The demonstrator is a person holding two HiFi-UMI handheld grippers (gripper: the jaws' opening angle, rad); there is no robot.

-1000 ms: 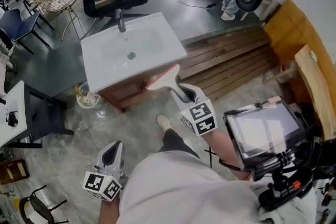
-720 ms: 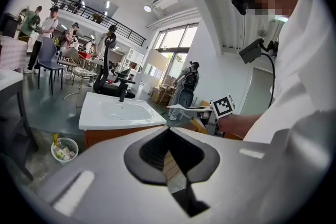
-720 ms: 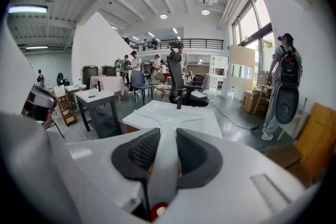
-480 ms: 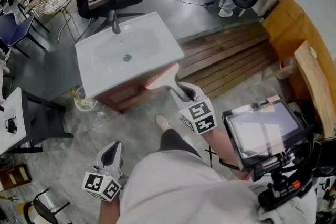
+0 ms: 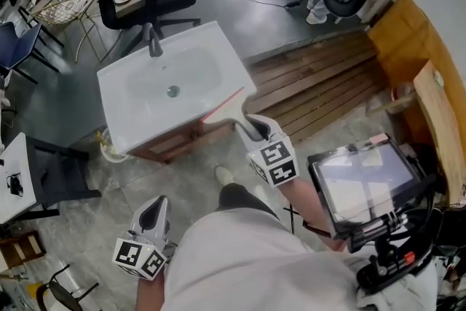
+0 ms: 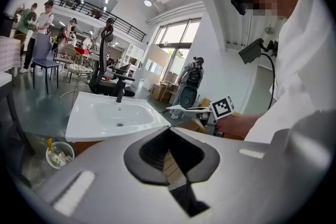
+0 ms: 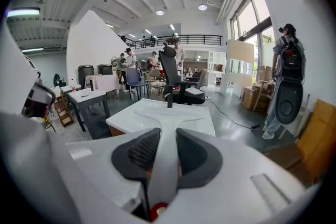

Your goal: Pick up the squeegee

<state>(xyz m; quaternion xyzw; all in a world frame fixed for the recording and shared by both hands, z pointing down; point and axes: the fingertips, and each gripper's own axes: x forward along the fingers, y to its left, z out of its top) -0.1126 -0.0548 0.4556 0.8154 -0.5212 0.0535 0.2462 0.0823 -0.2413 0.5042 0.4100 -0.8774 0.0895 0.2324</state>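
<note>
Gripping squeegee by handle, right gripper — long axis along jaws, blade toward sink; left gripper closed.

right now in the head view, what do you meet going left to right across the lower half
left gripper → squeegee → right gripper → tablet screen → wooden board

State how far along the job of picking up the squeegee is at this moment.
Done: the squeegee is off every surface, its handle clamped in the right gripper, blade near the white washbasin's corner. In hand: it is held in the air. Left: nothing of the pick-up; the left gripper is shut, empty.
</note>
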